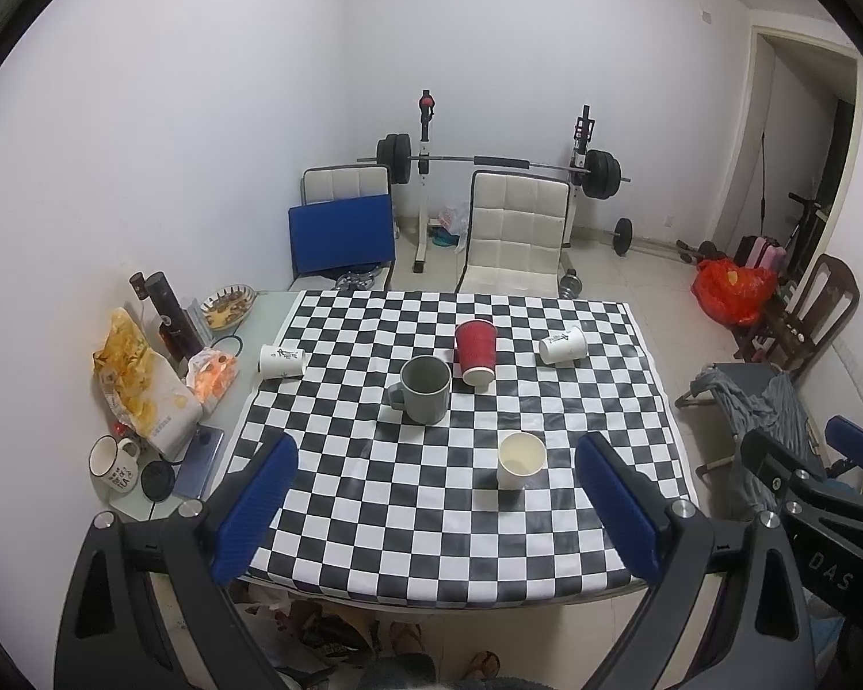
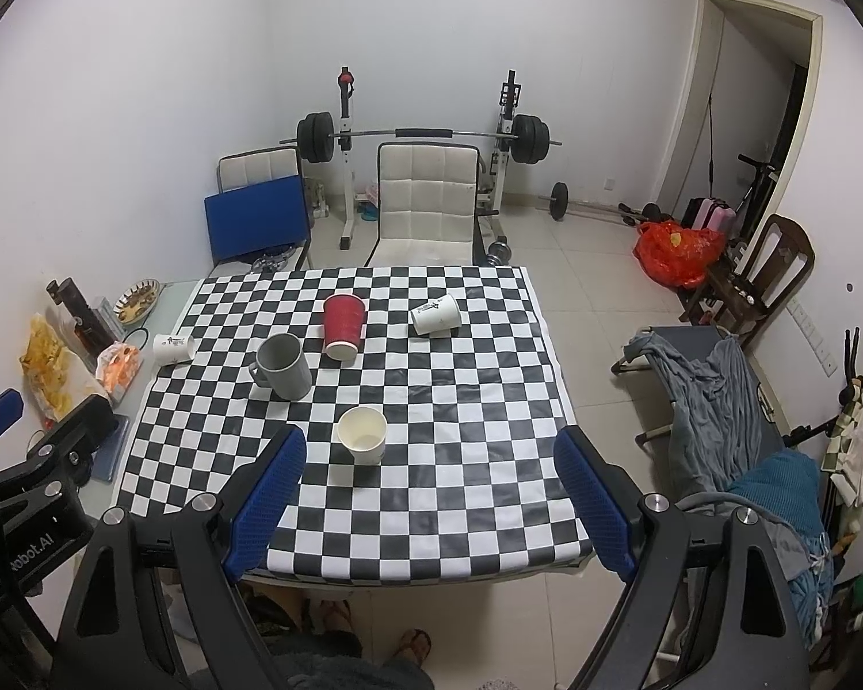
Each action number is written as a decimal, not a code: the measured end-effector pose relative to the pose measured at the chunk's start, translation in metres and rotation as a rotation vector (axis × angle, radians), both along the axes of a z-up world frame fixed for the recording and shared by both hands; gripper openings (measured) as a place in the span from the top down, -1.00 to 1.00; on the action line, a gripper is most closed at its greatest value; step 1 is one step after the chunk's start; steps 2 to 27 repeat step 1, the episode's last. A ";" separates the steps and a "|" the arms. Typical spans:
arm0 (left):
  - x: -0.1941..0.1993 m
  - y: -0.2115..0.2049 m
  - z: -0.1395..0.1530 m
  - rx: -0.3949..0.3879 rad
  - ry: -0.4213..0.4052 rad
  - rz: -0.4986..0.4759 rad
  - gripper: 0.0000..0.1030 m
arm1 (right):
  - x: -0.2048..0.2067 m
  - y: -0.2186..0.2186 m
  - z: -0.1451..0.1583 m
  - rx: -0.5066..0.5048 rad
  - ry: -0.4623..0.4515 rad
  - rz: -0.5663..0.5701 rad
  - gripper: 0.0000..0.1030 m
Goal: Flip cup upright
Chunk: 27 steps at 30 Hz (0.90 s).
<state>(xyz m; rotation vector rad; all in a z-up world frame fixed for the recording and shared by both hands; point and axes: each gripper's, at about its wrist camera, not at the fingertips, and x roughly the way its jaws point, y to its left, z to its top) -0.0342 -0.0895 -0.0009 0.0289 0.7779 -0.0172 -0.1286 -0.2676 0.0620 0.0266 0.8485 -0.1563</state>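
Both the left gripper (image 1: 434,512) and the right gripper (image 2: 428,503) hang with fingers spread wide and nothing between them, over the near edge of the checkered table (image 2: 477,402). Nearest stands a white paper cup (image 2: 362,434), upright, then a grey mug (image 2: 283,366). Farther, a red cup (image 2: 343,325) stands mouth down; two white cups lie on their sides, one right (image 2: 435,314), one left (image 2: 174,348). All three look light, thin-walled and crushable, so a gentle hold mid-wall seems best. Only the left view shows a white enamel mug (image 1: 112,463).

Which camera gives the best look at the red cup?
The left wrist view: the red cup sits near the picture's middle, looks a little larger, and its open mouth and ribbed wall are plain. The right wrist view shows the same cup whole too, only slightly smaller and left of centre.
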 end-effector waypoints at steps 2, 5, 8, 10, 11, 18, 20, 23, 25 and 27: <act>0.001 0.001 0.002 -0.002 0.000 0.001 -0.92 | 0.000 0.000 0.000 0.001 0.000 0.000 -0.74; 0.001 0.001 0.002 -0.002 0.000 0.001 -0.92 | 0.000 0.000 0.000 0.001 0.000 0.000 -0.74; 0.001 0.001 0.002 -0.002 0.000 0.001 -0.92 | 0.000 0.000 0.000 0.001 0.000 0.000 -0.74; 0.001 0.001 0.002 -0.002 0.000 0.001 -0.92 | 0.000 0.000 0.000 0.001 0.000 0.000 -0.74; 0.001 0.001 0.002 -0.002 0.000 0.001 -0.92 | 0.000 0.000 0.000 0.001 0.000 0.000 -0.74; 0.001 0.001 0.002 -0.002 0.000 0.001 -0.92 | 0.000 0.000 0.000 0.001 0.000 0.000 -0.74; 0.001 0.001 0.002 -0.002 0.000 0.001 -0.92 | 0.000 0.000 0.000 0.001 0.000 0.000 -0.74; 0.001 0.001 0.002 -0.002 0.000 0.001 -0.92 | 0.000 0.000 0.000 0.001 0.000 0.000 -0.74; 0.001 0.001 0.002 -0.002 0.000 0.001 -0.92 | 0.000 0.000 0.000 0.001 0.000 0.000 -0.74; 0.001 0.001 0.002 -0.002 0.000 0.001 -0.92 | 0.000 0.000 0.000 0.001 0.000 0.000 -0.74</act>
